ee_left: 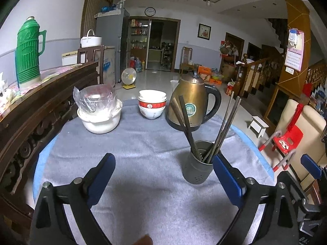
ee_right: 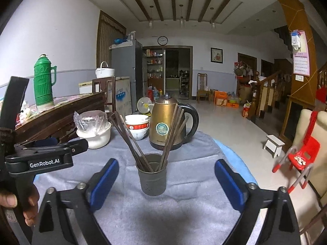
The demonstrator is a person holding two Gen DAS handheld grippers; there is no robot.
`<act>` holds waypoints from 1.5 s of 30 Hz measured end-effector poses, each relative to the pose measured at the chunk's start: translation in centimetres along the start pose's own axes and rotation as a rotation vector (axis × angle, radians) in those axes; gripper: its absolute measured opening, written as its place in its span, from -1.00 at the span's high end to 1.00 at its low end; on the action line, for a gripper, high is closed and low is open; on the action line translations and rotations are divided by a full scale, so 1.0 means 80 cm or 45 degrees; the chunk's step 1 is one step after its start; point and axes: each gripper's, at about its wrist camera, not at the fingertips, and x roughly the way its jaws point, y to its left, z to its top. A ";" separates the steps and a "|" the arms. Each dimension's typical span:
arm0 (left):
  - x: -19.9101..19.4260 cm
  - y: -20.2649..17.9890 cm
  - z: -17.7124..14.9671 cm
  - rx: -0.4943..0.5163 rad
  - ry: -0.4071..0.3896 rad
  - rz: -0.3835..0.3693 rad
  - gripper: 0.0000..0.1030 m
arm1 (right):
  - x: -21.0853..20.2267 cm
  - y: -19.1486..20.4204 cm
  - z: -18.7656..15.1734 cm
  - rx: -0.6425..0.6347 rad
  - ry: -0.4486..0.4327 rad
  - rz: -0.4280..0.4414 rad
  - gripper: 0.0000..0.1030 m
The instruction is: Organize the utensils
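Note:
A grey metal utensil holder (ee_left: pixel 199 162) (ee_right: pixel 152 174) stands on the grey cloth and holds several dark chopsticks (ee_left: pixel 188 122) (ee_right: pixel 130 140) that fan out left and right. My left gripper (ee_left: pixel 163 169) is open and empty, above the cloth to the left of the holder, its right finger close beside the holder. My right gripper (ee_right: pixel 166 175) is open and empty, with the holder centred between its fingers but farther forward. The left gripper body (ee_right: pixel 47 155) shows at the left of the right wrist view.
Behind the holder stand a bronze electric kettle (ee_left: pixel 190 104) (ee_right: pixel 167 122), stacked red-and-white bowls (ee_left: pixel 152 104) (ee_right: pixel 137 126) and a white pot with a plastic-wrapped bowl (ee_left: pixel 99 110) (ee_right: pixel 94 130). A dark wooden table with a green thermos (ee_left: pixel 28 51) is left. A red chair (ee_right: pixel 302 155) is right.

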 end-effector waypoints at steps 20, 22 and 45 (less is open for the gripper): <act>-0.007 -0.011 0.004 0.041 -0.035 -0.008 -0.95 | -0.003 -0.004 0.002 0.003 -0.014 -0.021 -0.97; -0.006 -0.012 0.004 0.043 -0.031 -0.009 -0.95 | -0.003 -0.005 0.003 0.002 -0.016 -0.021 -0.97; -0.004 -0.017 0.006 0.058 -0.040 -0.011 -0.95 | -0.004 -0.007 0.008 -0.001 -0.027 -0.031 -0.97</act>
